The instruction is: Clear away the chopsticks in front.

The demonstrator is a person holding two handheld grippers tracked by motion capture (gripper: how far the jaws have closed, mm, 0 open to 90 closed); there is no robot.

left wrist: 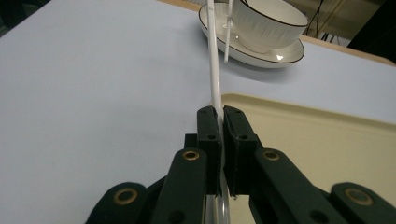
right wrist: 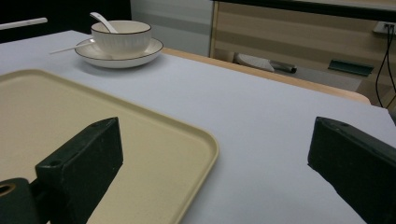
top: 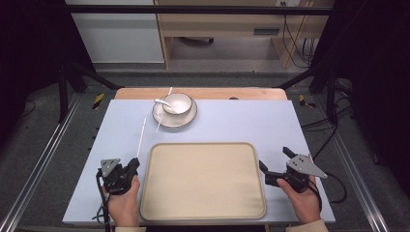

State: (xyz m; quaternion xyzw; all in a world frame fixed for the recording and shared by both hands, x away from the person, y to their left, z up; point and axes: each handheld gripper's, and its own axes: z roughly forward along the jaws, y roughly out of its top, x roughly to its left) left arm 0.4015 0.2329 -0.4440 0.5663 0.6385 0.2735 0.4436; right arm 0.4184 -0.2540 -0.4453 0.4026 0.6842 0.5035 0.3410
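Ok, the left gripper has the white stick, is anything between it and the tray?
Nothing visible. The left gripper is shut on the white stick right beside the tray, whose near left edge sits next to it. The tray surface is bare; the bowl and saucer sit farther back.

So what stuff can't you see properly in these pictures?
- Inside of the bowl: too small in the high view, and the gripper views look from too low, so its wall hides any contents.
- Near end of the white stick: the left gripper is shut on it, and the bottom edge cuts it off.
- Spoon bowl end: hidden inside the bowl.
- Tray: cut off by the left and bottom edges in the right gripper view.
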